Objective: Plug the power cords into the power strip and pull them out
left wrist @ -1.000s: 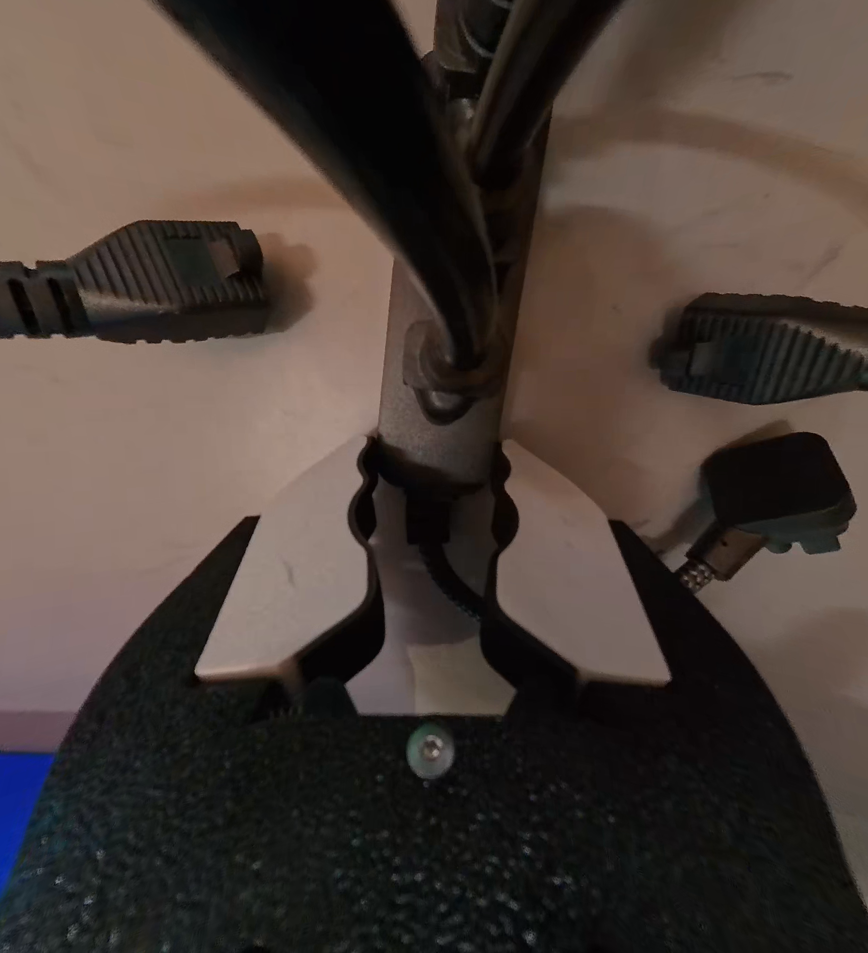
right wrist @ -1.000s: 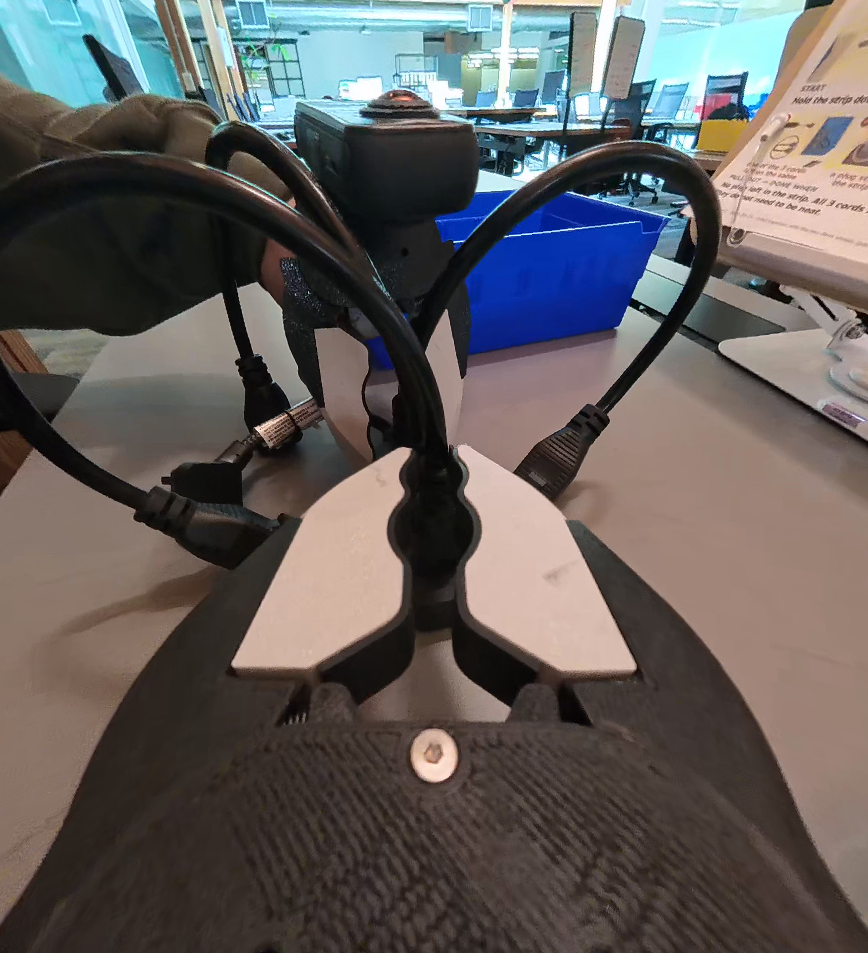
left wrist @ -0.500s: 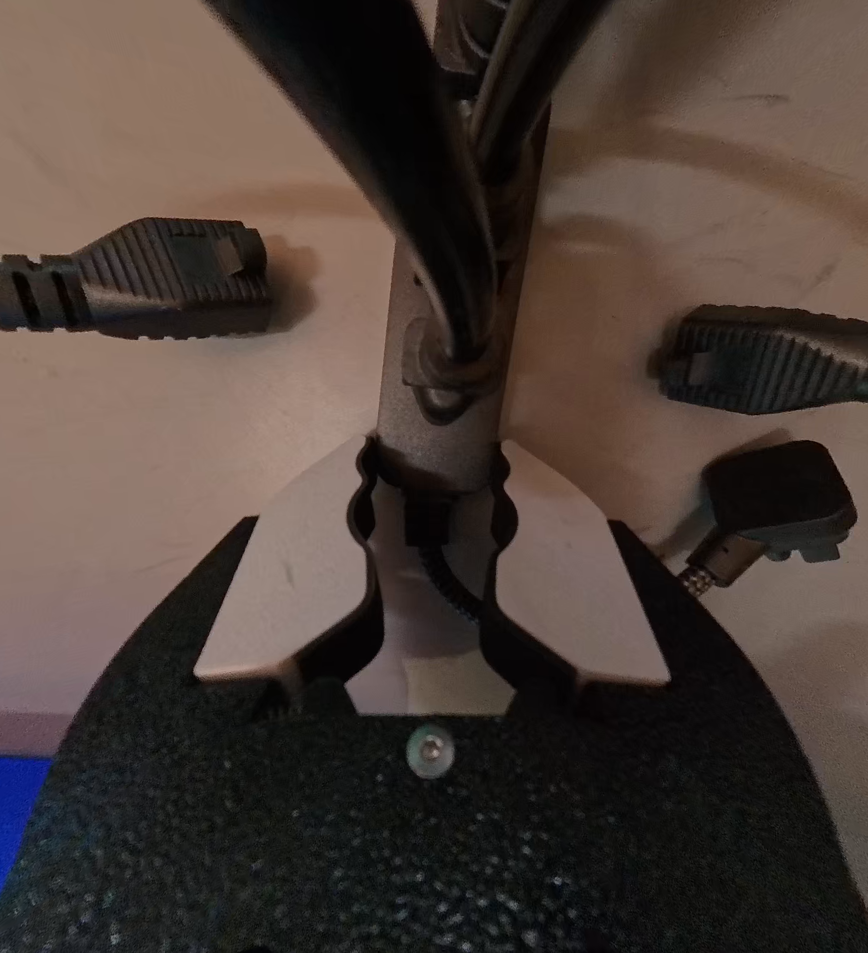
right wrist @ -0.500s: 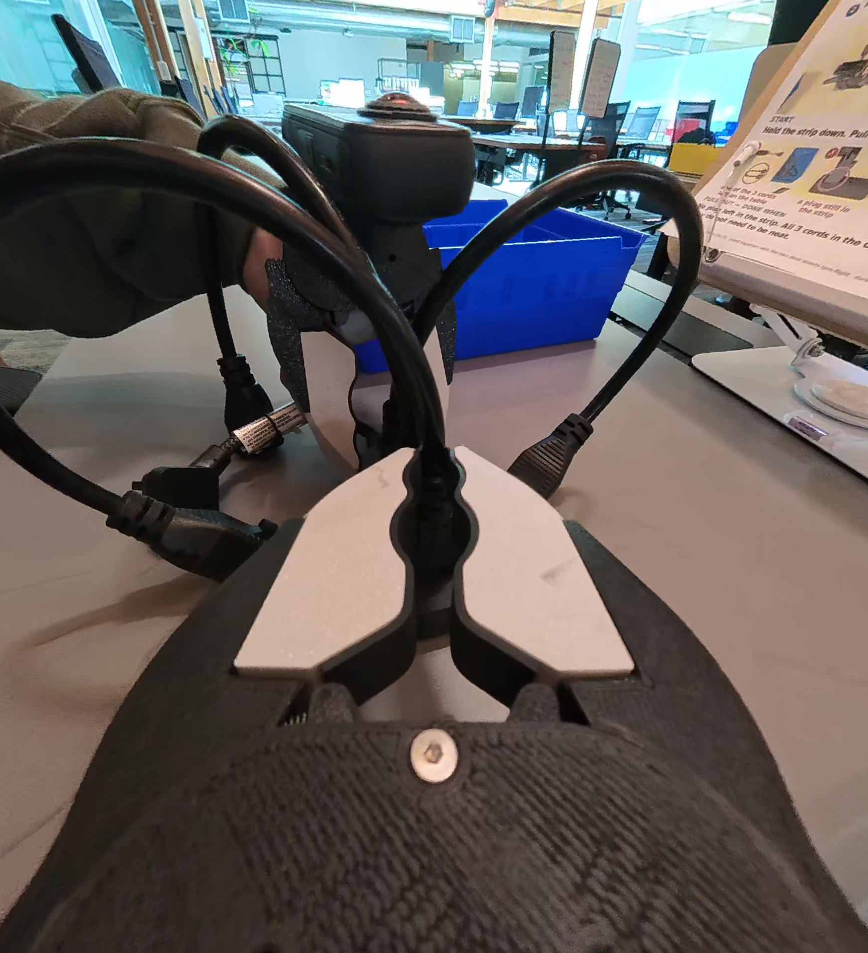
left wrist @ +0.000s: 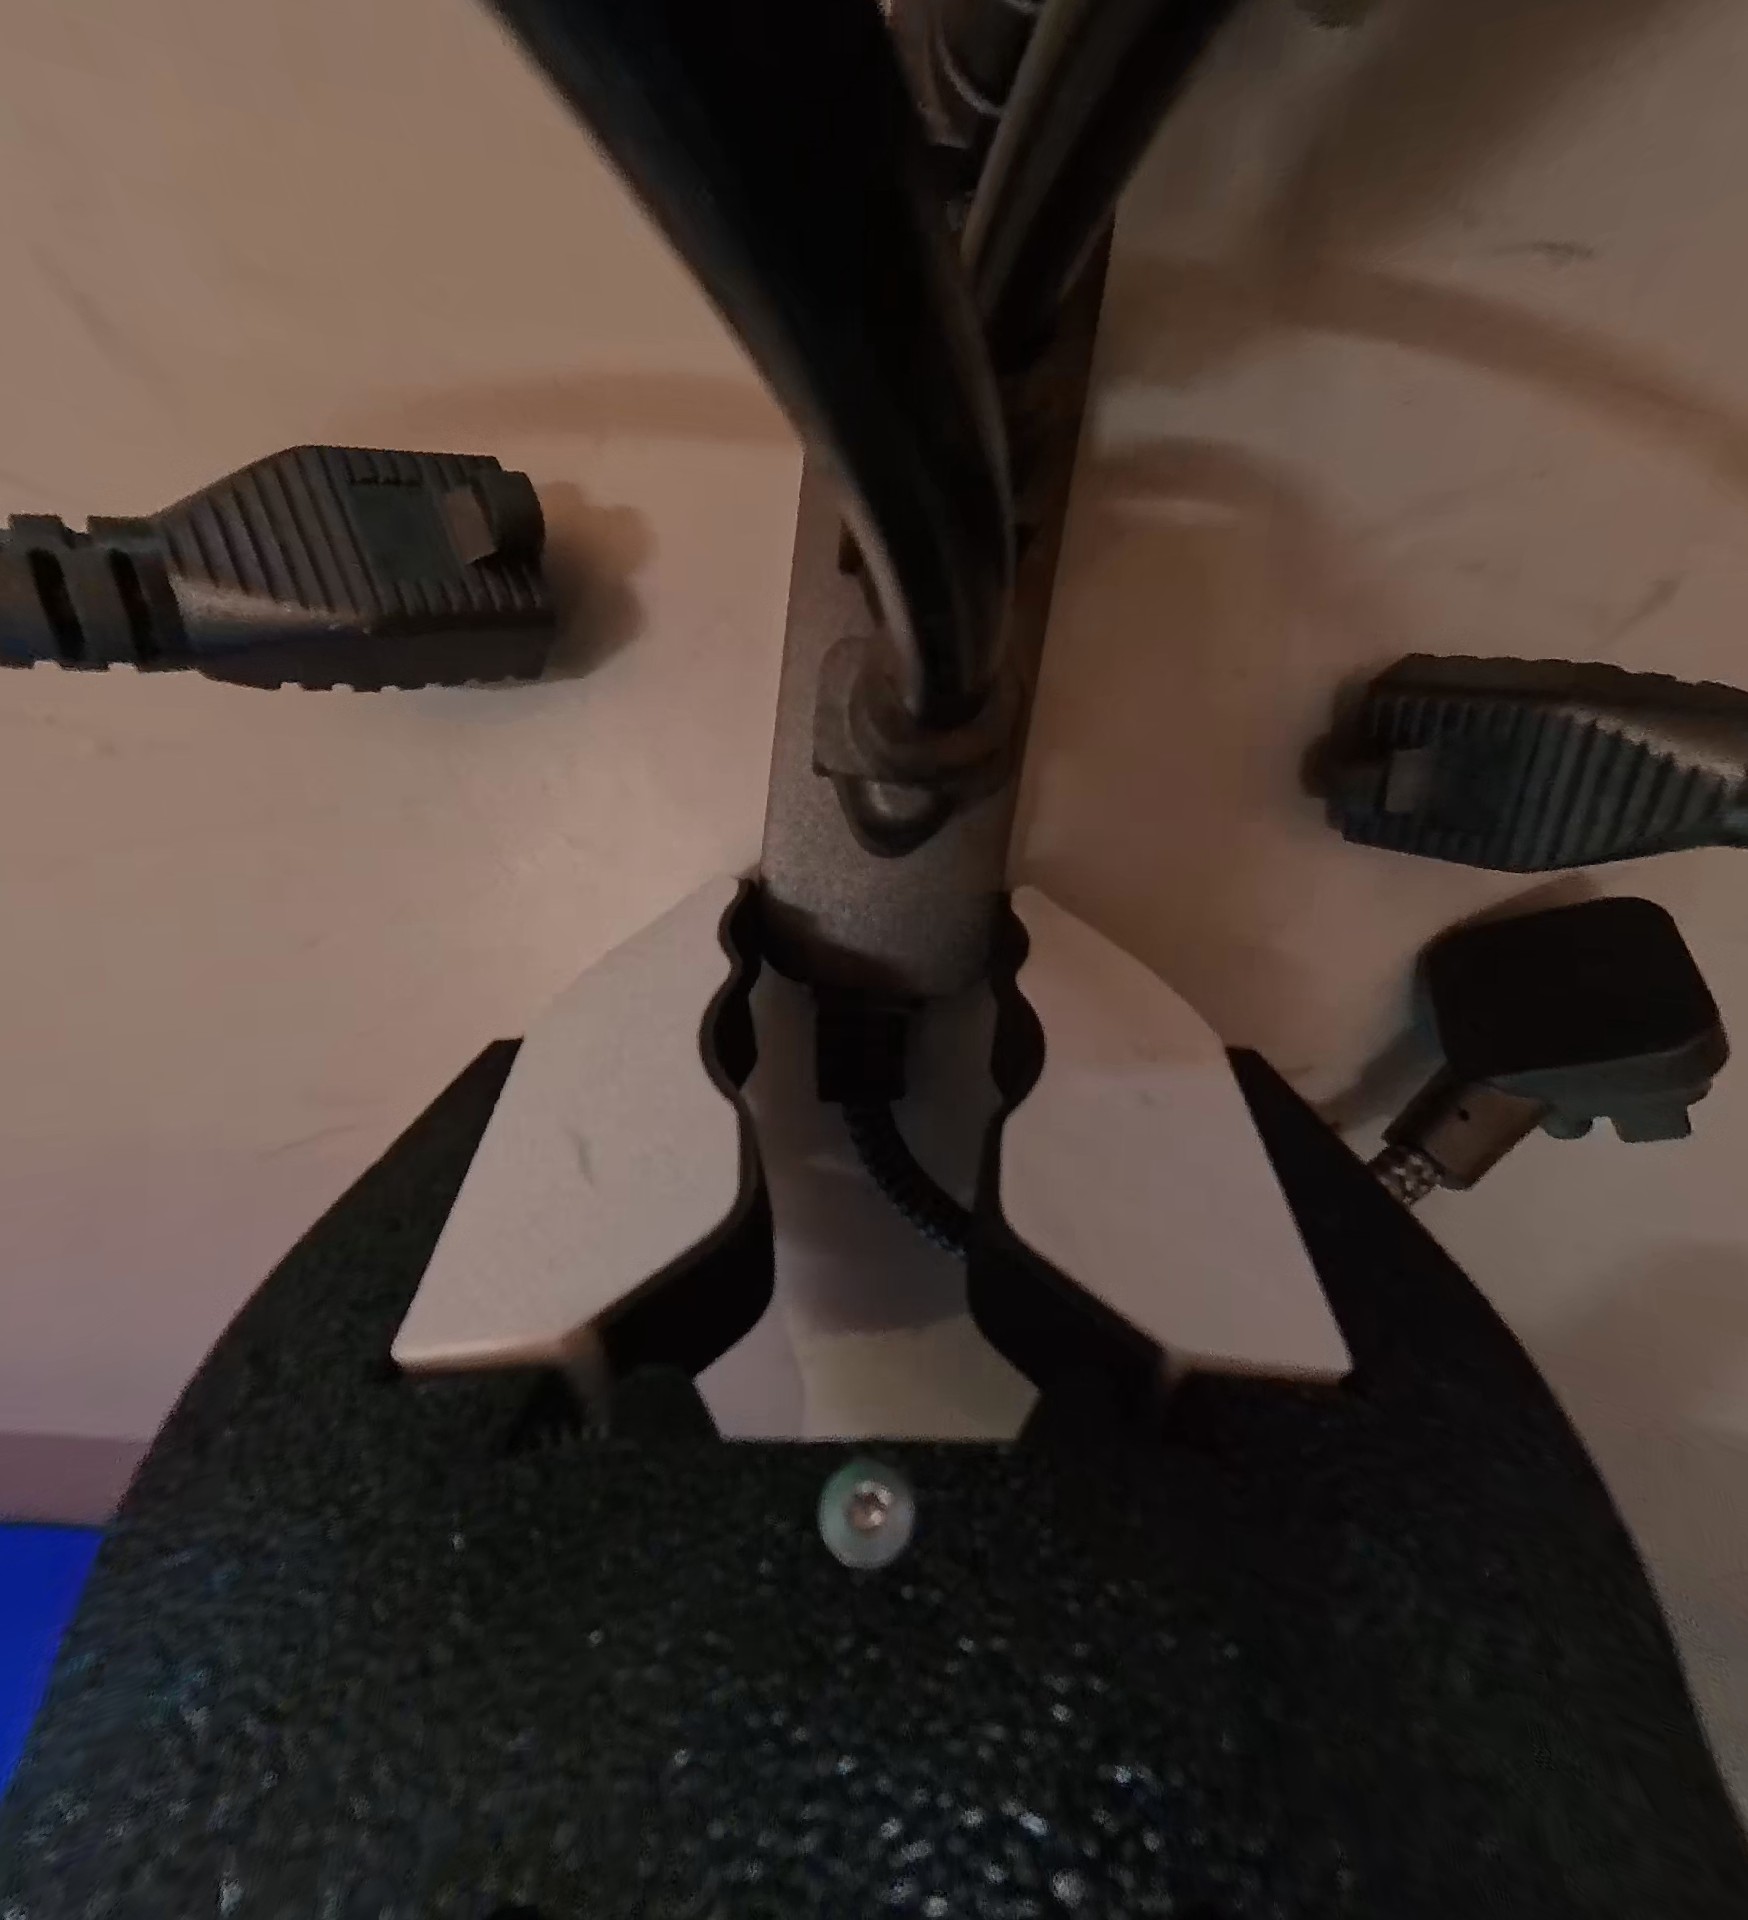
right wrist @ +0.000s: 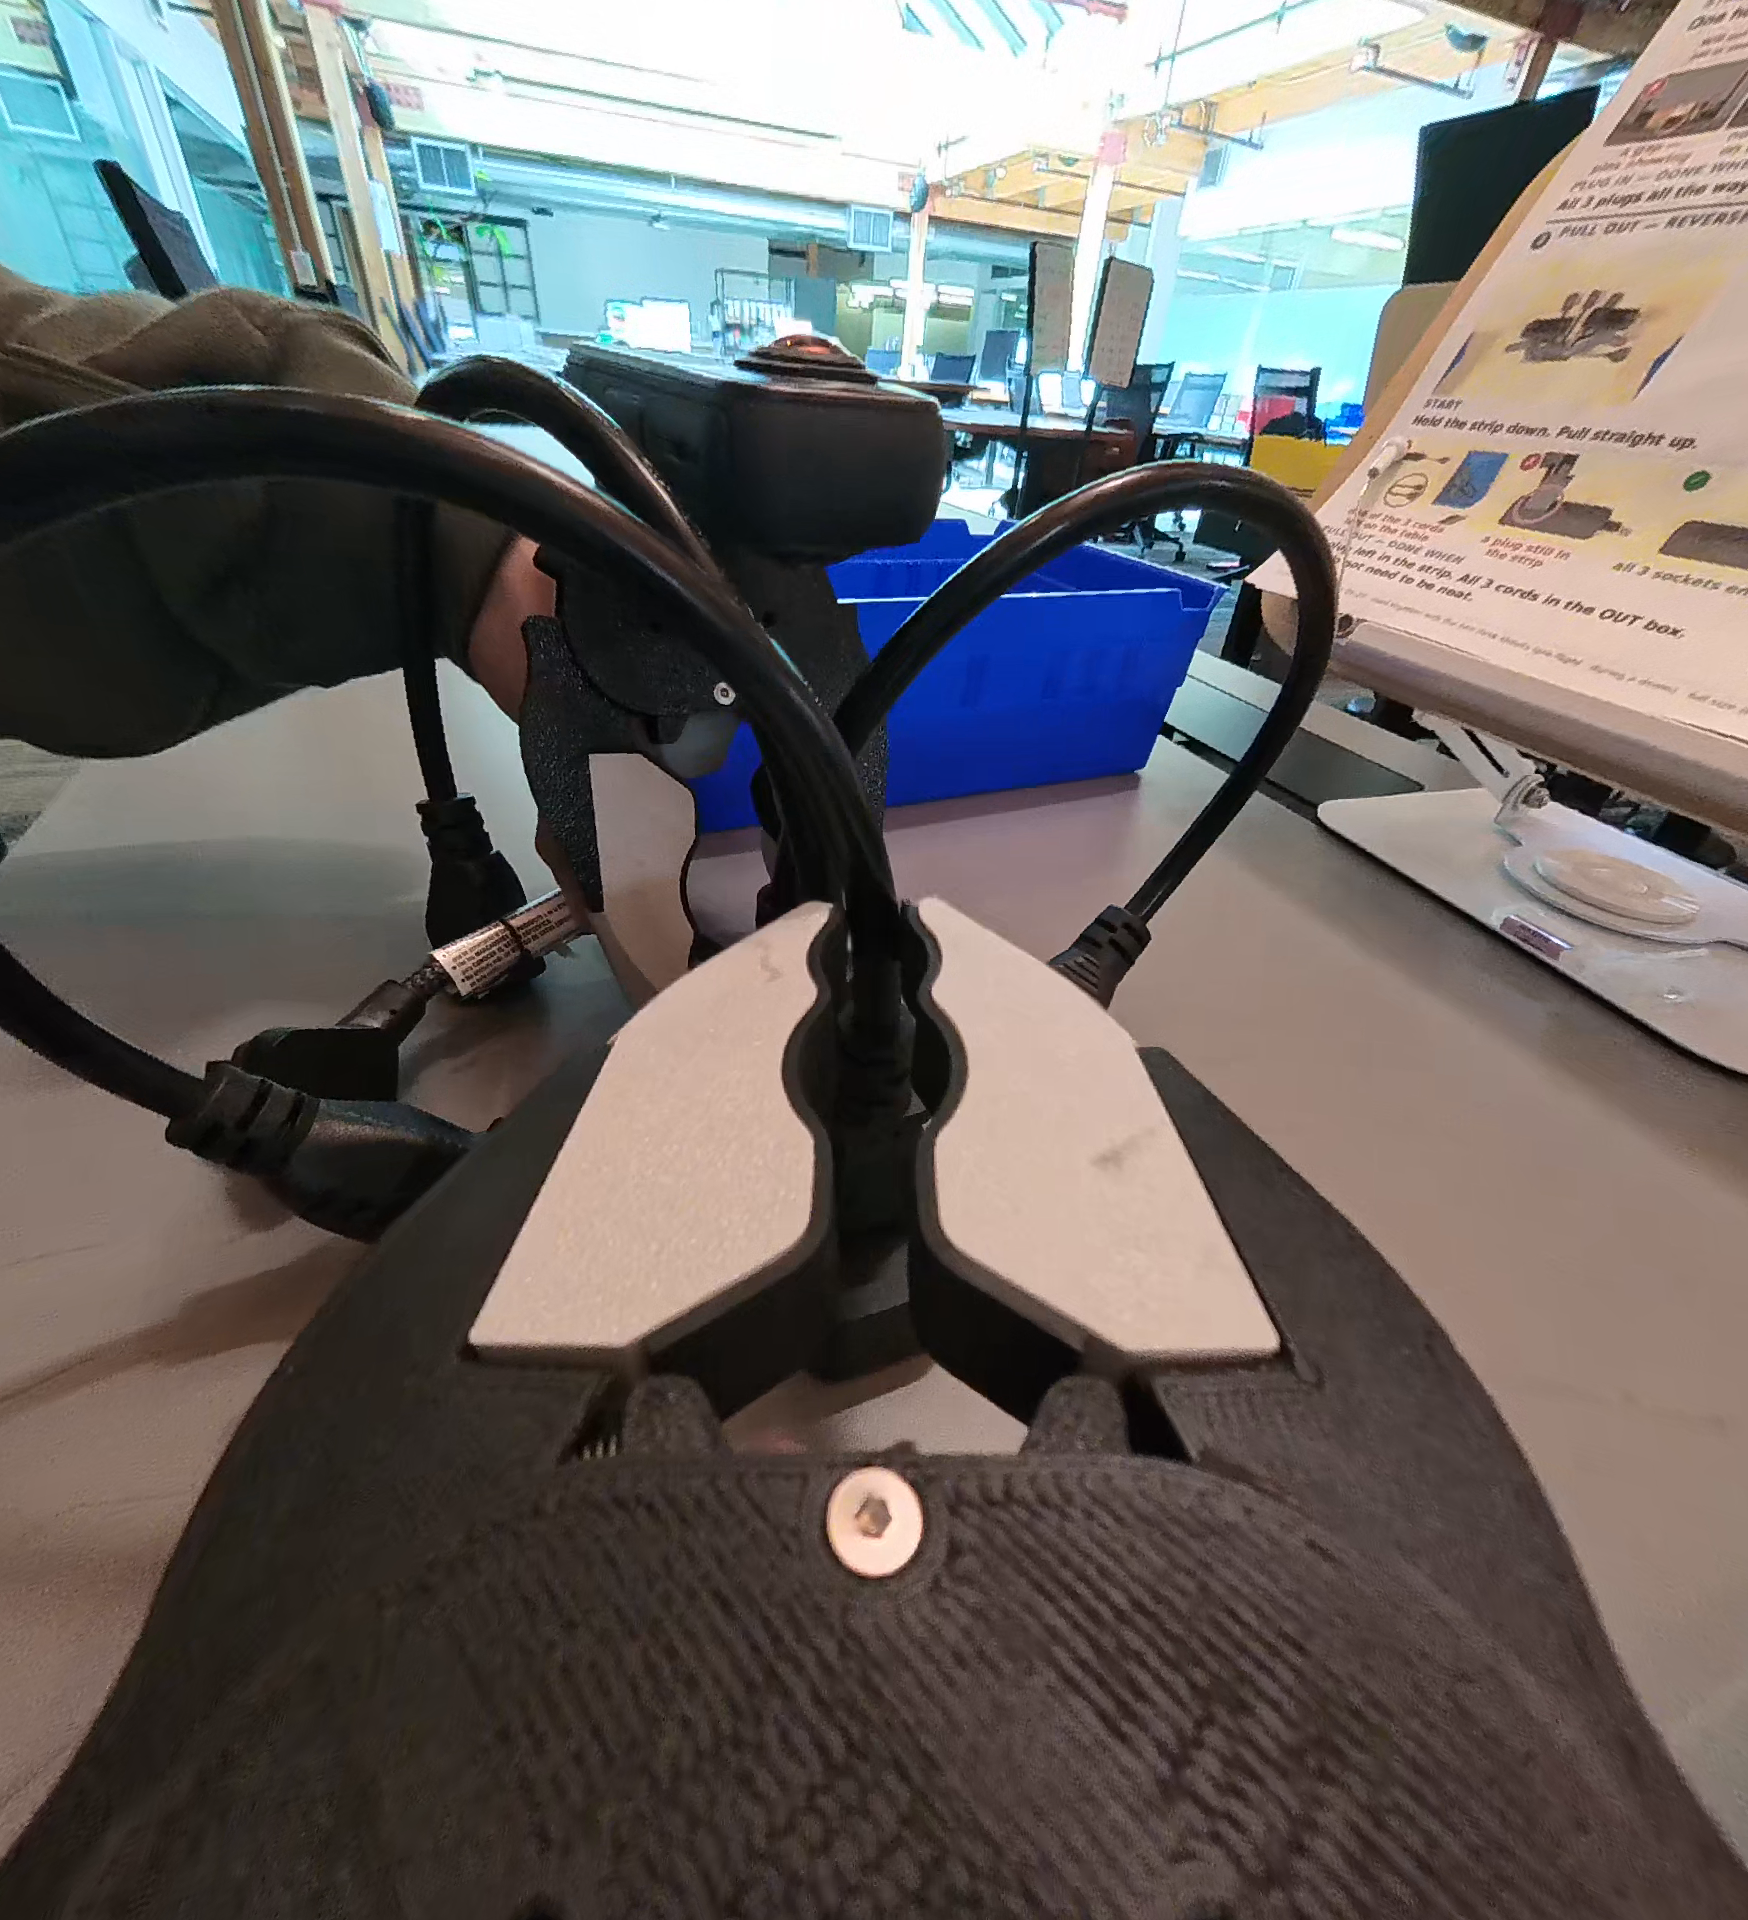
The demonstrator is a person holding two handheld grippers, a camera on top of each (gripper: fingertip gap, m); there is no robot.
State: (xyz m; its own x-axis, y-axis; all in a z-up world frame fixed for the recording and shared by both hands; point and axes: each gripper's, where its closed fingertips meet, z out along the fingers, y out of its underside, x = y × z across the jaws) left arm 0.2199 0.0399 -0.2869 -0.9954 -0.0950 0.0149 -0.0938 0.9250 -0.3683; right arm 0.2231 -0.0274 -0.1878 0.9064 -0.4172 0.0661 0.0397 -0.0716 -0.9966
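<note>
In the left wrist view my left gripper is shut on the near end of the grey power strip, which lies on the table. Black cords rise from a plug seated in the strip. Two loose black cord ends lie beside it, one on the left and one on the right. In the right wrist view my right gripper is shut on the plug end of a black power cord. The left gripper stands just beyond it. The strip is hidden there.
A blue bin stands behind the left gripper. An instruction sheet on a white stand is at the right. The strip's own flat plug with its braided cable lies at the right. A sleeved arm reaches in from the left. My hands' fingertips stand some 12 centimeters from each other.
The right wrist view has tilted upward and shows more ceiling, with the gripper still shut on the cord. The left gripper and the strip have hardly moved.
</note>
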